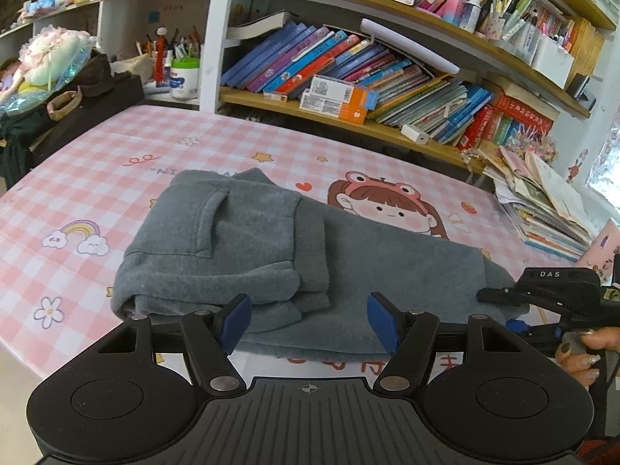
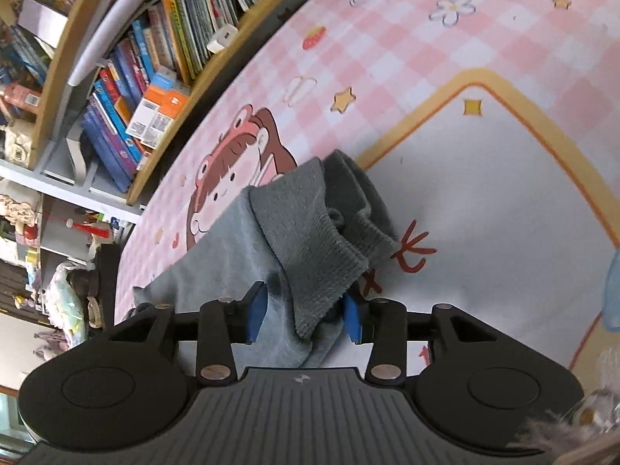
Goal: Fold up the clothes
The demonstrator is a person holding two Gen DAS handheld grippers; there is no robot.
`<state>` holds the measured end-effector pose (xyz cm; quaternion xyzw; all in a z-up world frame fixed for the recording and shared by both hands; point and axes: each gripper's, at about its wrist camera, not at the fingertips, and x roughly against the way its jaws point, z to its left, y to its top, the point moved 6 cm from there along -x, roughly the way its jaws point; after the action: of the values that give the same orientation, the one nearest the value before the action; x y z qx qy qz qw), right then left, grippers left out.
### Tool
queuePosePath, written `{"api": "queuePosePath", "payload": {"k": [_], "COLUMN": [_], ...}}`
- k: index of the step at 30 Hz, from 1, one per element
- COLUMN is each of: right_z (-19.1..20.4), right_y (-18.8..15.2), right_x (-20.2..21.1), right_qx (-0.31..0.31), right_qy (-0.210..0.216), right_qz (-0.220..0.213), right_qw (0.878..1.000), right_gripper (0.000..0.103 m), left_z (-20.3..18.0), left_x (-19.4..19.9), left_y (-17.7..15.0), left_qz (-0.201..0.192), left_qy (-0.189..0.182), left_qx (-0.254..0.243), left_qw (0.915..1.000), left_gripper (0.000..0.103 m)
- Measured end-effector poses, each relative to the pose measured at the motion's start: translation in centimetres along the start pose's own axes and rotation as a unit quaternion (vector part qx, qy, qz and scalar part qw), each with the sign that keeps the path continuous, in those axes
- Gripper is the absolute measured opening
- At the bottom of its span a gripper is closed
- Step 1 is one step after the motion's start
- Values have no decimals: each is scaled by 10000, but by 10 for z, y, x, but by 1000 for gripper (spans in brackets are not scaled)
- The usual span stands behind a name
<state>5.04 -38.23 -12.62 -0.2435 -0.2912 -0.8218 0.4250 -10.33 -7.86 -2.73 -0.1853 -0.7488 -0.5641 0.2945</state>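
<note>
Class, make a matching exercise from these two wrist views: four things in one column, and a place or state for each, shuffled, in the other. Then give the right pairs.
1. grey garment
2. left gripper
3. orange box
4. right gripper

A. on the wooden shelf
B. jaws apart, nothing between them
C. partly folded on the pink checked tablecloth
D. ribbed cuff between its pads

Pairs: 1-C, 2-B, 3-A, 4-D
</note>
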Motion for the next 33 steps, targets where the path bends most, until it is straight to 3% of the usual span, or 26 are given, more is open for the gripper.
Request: {"api": "queuePosePath", "payload": {"k": [2,5,8,12,33], "right_z": [3,7,8,11,8], "right_y": [1,2,4,6,-2], "right_x": [-3,-7,2,15,30], "right_qx": [50,199,221,347,256], "right_qy": [-25,-125,162,326,-165], "right_qz": [-28,-50,-149,-258,-542], "right_qw": [10000,9997,9995,9985,9981], "right_gripper": [39,23,19,19,19], "left_z": [4,9,7,0,25], "left_x": [2,4,2,-1,-6], "left_y": [1,2,3,4,11], "left_qz": [-19,-50,-57,-49,-188], "left_qy": [65,138,121,33,-197], "left_qx": [48,145,149,37,216], "left_qw": [10000,9998,9998,10000,9994], "left_gripper": [67,67,67,67,67]}}
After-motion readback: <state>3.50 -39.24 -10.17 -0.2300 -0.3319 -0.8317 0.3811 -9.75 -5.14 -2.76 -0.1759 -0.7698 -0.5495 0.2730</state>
